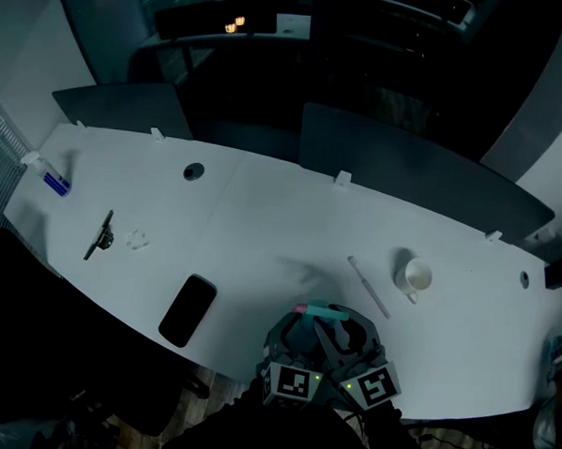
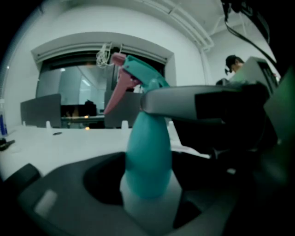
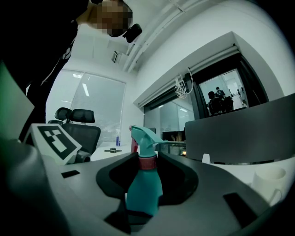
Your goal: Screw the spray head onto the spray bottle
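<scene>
A teal spray bottle (image 2: pixel 148 156) with a white base stands upright between the jaws of my left gripper (image 2: pixel 150 198), which grips its lower part. Its teal spray head (image 2: pixel 140 73) with a pink trigger (image 2: pixel 117 92) sits on the neck. My right gripper (image 3: pixel 147 163) is shut on the pink collar (image 3: pixel 147 162) below the spray head (image 3: pixel 145 137). In the head view both grippers meet at the table's near edge, left gripper (image 1: pixel 298 340) beside right gripper (image 1: pixel 339 336), and only the spray head (image 1: pixel 325 312) shows above them.
On the white table (image 1: pixel 262 227) lie a black phone (image 1: pixel 187 310), a white mug (image 1: pixel 415 276), a thin white stick (image 1: pixel 368 286), a black tool (image 1: pixel 100 235) and a small blue-capped bottle (image 1: pixel 53 179). Grey dividers (image 1: pixel 415 170) line the far edge.
</scene>
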`<state>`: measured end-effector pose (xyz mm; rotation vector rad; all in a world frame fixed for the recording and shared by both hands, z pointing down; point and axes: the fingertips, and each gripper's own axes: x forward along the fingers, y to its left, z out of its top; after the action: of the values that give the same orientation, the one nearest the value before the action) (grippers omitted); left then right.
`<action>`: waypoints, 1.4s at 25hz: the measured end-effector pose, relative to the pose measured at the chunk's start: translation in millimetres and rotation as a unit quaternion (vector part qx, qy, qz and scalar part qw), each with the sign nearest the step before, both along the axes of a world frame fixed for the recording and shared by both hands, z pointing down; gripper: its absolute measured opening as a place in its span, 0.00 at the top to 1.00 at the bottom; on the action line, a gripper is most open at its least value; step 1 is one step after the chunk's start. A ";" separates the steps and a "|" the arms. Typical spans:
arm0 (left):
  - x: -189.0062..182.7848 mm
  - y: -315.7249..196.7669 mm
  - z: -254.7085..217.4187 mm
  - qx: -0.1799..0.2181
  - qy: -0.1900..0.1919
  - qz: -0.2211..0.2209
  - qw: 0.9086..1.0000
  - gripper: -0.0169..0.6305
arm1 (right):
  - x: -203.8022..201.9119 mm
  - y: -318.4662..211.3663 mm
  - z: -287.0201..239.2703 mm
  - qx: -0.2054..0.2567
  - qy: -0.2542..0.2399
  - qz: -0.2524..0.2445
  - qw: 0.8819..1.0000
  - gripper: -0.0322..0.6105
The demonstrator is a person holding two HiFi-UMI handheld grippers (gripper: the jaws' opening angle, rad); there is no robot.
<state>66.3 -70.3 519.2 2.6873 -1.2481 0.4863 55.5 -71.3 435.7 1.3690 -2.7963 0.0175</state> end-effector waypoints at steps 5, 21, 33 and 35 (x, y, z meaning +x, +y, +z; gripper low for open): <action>-2.2 0.3 1.3 0.008 0.019 0.061 0.998 0.45 | 0.9 0.6 1.9 -0.005 0.006 0.000 1.000 0.74; -2.4 4.4 4.6 -0.012 0.032 0.023 0.999 0.48 | 3.5 2.2 0.8 -0.001 -0.004 0.007 1.000 0.74; -0.6 7.5 11.4 -0.006 -0.012 0.040 0.999 0.47 | -0.5 1.7 3.5 -0.010 0.007 0.002 1.000 0.74; 0.7 8.5 10.5 -0.005 0.003 0.047 0.999 0.44 | -2.0 2.3 5.0 -0.009 0.013 -0.001 1.000 0.74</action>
<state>66.9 -61.7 529.7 2.7463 -1.1174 0.4939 53.5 -68.9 440.7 1.3532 -2.7698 0.0238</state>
